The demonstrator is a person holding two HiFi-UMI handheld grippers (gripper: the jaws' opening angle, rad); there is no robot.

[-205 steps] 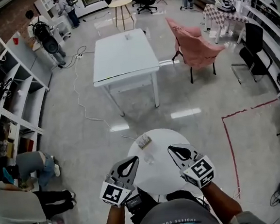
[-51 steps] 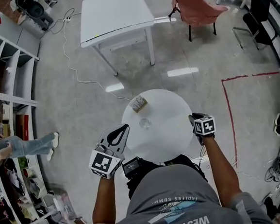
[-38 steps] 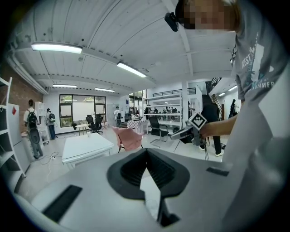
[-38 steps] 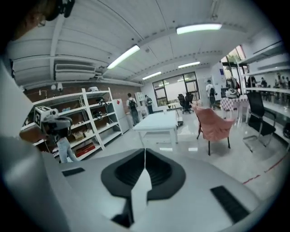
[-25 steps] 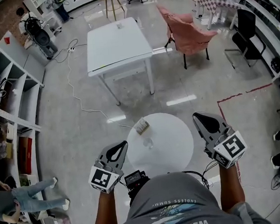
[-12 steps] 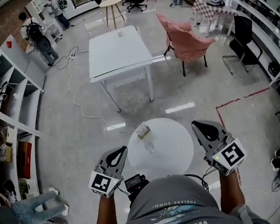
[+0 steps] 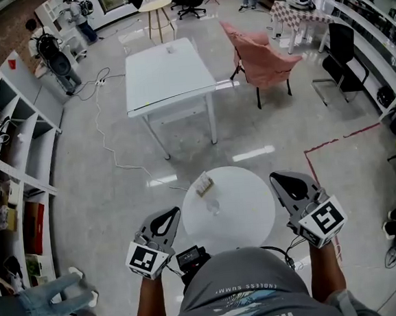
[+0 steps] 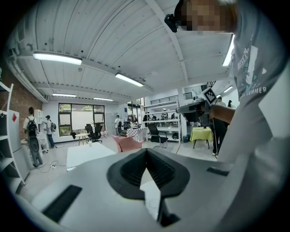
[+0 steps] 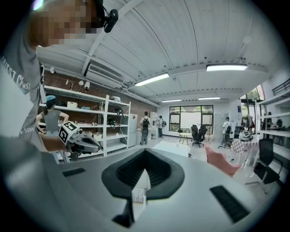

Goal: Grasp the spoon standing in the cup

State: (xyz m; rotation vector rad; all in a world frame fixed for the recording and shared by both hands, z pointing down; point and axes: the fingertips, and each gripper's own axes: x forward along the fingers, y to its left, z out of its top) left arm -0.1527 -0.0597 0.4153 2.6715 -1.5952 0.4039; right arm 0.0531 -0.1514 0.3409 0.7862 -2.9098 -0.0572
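One clear cup [image 7: 212,205] stands upright on the round white counter [image 7: 248,215], a little left of its middle. The spoon in it is too small in the head view to tell apart from the glass, so its long axis and the way it points cannot be read. Just beyond the cup, near the counter's far left rim, lies a small box [image 7: 203,185].

The left gripper [image 7: 173,212] hangs at the counter's near left edge, well apart from the cup. In the left gripper view its fingers [image 8: 131,168] meet at the tips with nothing between them. The right gripper [image 7: 275,177] is held off the counter's right edge, tips pointing away from the person. Its fingers [image 9: 159,170] are likewise closed tip to tip and empty, and the small box shows through the hollow behind them.

Farther off stand a white rectangular table [image 7: 170,77], a pink chair [image 7: 262,62] and open shelving [image 7: 5,157].
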